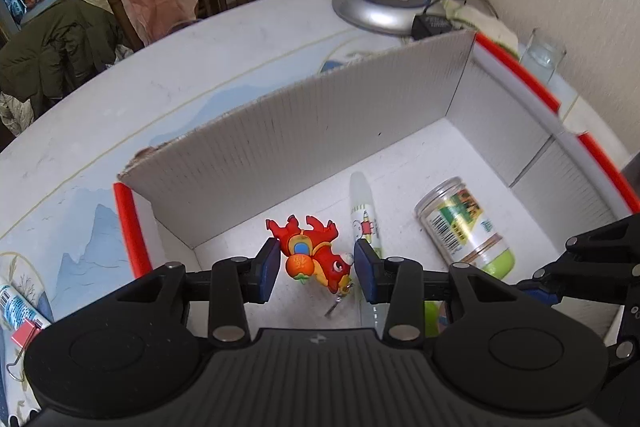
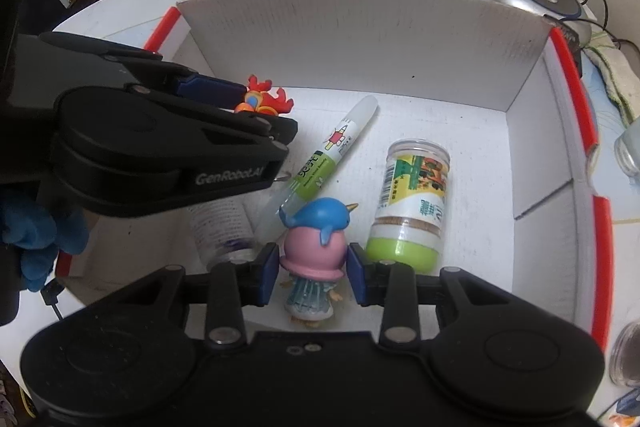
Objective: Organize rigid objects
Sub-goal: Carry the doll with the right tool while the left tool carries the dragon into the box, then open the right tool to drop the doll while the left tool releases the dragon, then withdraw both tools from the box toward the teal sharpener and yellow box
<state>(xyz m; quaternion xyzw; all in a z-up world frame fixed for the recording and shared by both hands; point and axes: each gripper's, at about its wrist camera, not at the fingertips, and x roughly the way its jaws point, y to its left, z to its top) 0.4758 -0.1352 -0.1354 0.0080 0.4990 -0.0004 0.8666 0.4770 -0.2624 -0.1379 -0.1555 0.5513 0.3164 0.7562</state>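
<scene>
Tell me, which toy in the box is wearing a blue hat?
The pink figurine, between the right hand-held gripper's fingers. The other toy, the red figurine, is red and orange all over.

My left gripper (image 1: pixel 316 265) is matte black plastic with blue finger pads (image 1: pixel 269 269), round silver pivot screws and a ribbed top plate bearing a small pale logo. My right gripper (image 2: pixel 313 273) is built the same. Seen from the right wrist view, the left one's side reads "GenRobot.AI" in grey, beside my blue glove (image 2: pixel 40 239).
</scene>
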